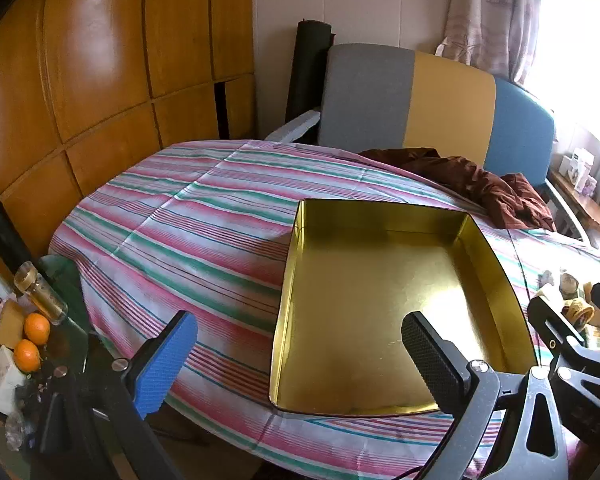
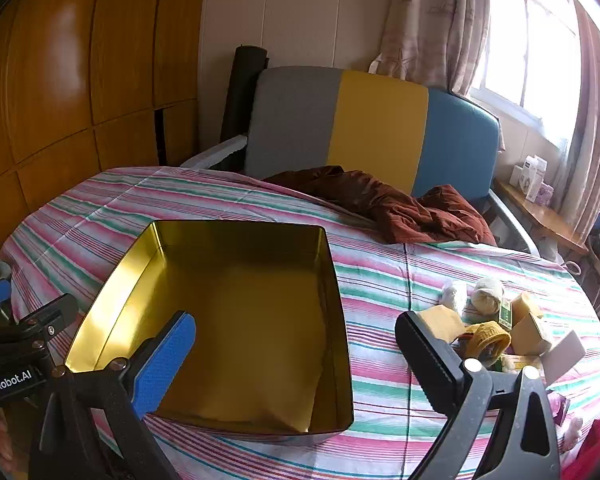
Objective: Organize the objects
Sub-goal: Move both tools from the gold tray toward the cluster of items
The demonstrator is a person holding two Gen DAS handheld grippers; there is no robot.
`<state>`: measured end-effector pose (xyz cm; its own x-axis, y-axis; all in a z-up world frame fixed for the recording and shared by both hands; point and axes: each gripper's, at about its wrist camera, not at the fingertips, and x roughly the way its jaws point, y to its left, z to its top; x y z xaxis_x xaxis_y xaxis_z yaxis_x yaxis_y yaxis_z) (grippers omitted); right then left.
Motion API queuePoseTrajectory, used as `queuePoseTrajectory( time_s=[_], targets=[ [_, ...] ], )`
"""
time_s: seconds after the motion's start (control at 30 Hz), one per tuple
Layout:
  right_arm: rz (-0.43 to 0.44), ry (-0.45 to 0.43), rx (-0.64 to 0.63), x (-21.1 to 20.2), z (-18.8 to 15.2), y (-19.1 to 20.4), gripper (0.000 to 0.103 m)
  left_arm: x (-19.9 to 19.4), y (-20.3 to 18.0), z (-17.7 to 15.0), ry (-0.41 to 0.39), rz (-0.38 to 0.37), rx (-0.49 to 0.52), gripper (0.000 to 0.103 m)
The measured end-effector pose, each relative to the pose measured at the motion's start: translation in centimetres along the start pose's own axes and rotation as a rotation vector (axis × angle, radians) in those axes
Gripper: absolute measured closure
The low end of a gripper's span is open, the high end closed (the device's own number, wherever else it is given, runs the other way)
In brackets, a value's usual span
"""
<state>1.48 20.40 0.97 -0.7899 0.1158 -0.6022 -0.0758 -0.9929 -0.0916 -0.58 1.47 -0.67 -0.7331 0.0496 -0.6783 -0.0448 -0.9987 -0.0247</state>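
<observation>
Gold tin [image 2: 252, 320], empty, sits on striped cloth [image 2: 380, 272]; only my left view shows two oranges [image 1: 31, 340] low left; only my right view shows the small clutter [image 2: 496, 320] plainly, right of tin; left gripper [image 1: 300, 360] and right gripper [image 2: 296, 360] both spread wide, holding nothing, poised over tin's near edge.

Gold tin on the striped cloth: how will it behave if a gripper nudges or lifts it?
The gold tin looks like thin, glossy metal and is empty: probably light and slippery. Its flat base on the striped cloth suggests sliding, not tipping.
</observation>
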Motion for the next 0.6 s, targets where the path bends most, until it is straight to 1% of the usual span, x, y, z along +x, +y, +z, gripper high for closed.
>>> queuePoseTrajectory(
  time_s=[0.13,0.4,0.6],
  targets=[
    [-0.008,-0.002,-0.007,0.0,0.1,-0.1,0.001,0.2,-0.1,-0.1,0.013,-0.016,0.005,0.0],
    [-0.018,0.002,-0.015,0.2,0.0,-0.4,0.001,0.3,-0.9,0.0,0.013,-0.036,0.032,0.0],
    [-0.027,0.016,-0.001,0.8,-0.2,-1.3,0.001,0.5,-1.7,0.2,0.019,-0.098,0.057,0.0]
  ],
)
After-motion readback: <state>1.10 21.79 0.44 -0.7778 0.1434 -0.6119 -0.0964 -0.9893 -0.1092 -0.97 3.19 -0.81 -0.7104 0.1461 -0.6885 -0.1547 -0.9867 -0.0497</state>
